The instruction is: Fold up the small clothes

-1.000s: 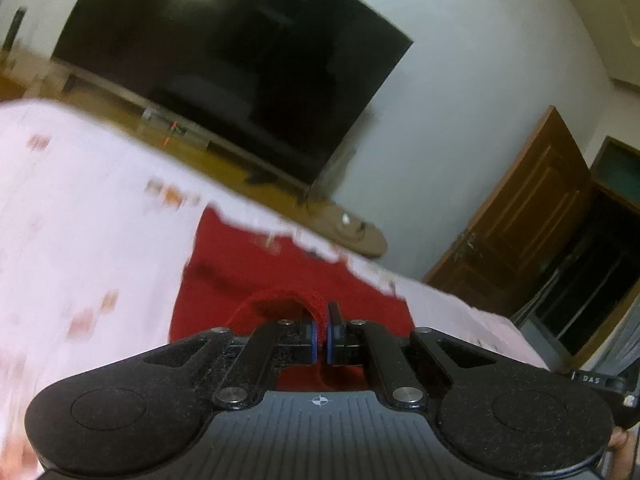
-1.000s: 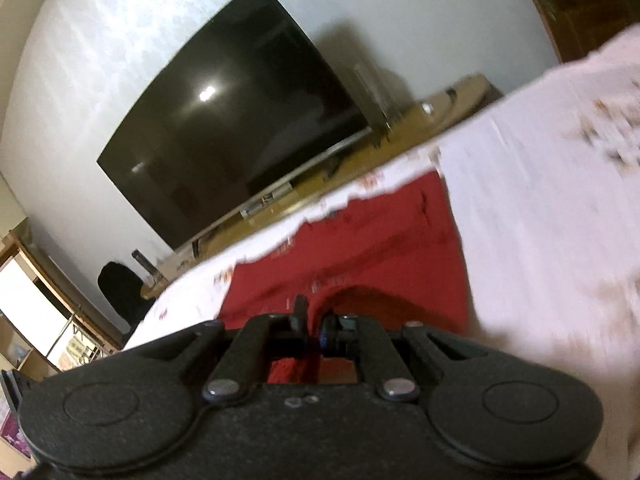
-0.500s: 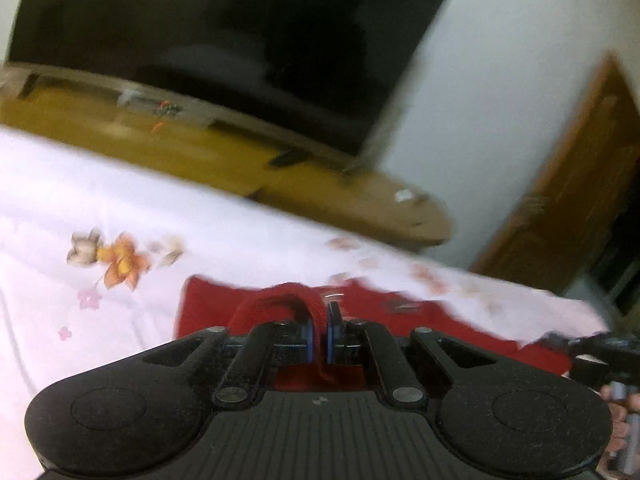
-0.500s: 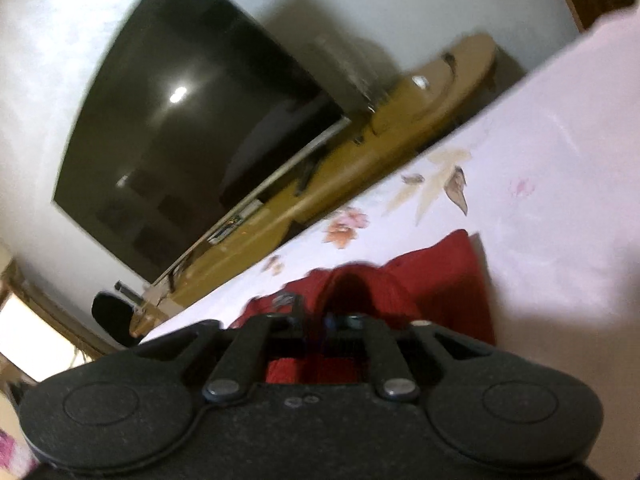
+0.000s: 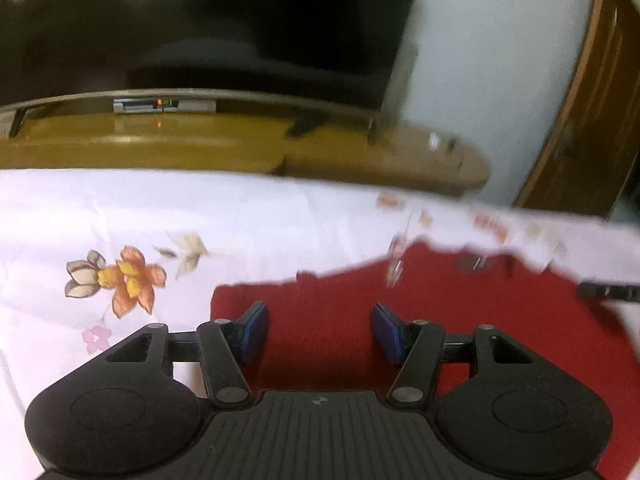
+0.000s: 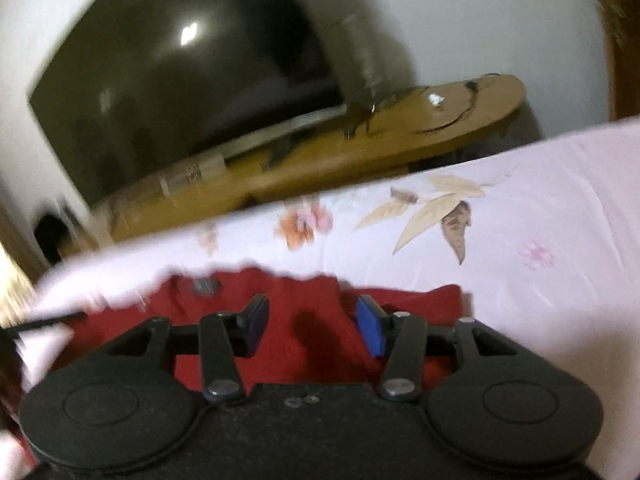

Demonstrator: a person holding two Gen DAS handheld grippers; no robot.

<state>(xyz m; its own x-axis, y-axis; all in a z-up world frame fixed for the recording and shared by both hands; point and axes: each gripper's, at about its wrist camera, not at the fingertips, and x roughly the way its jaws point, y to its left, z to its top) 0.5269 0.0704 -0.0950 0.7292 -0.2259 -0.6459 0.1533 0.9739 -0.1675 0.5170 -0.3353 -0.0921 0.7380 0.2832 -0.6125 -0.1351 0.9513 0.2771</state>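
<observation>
A red garment (image 5: 460, 312) lies flat on a white flowered sheet (image 5: 248, 224). My left gripper (image 5: 319, 330) hangs over its left end, jaws opening, blue pads (image 5: 256, 330) apart with only flat cloth below them. The right wrist view shows the same red garment (image 6: 304, 296), with a dark label near its far edge. My right gripper (image 6: 312, 326) hovers over its right part, jaws opening too, nothing pinched between its blue pads (image 6: 370, 330). The tip of the right gripper (image 5: 608, 291) shows at the right edge of the left wrist view.
Beyond the bed's far edge stands a low wooden TV bench (image 5: 240, 148) with a big dark television (image 5: 200, 20) on it. A brown wooden door (image 5: 592, 100) is at the right. The sheet (image 6: 540, 208) lies bare to the right of the garment.
Both grippers carried pinched red cloth toward the bed's far edge, came down, then let go. The folded cloth now lies flat and both sets of jaws stand apart.
</observation>
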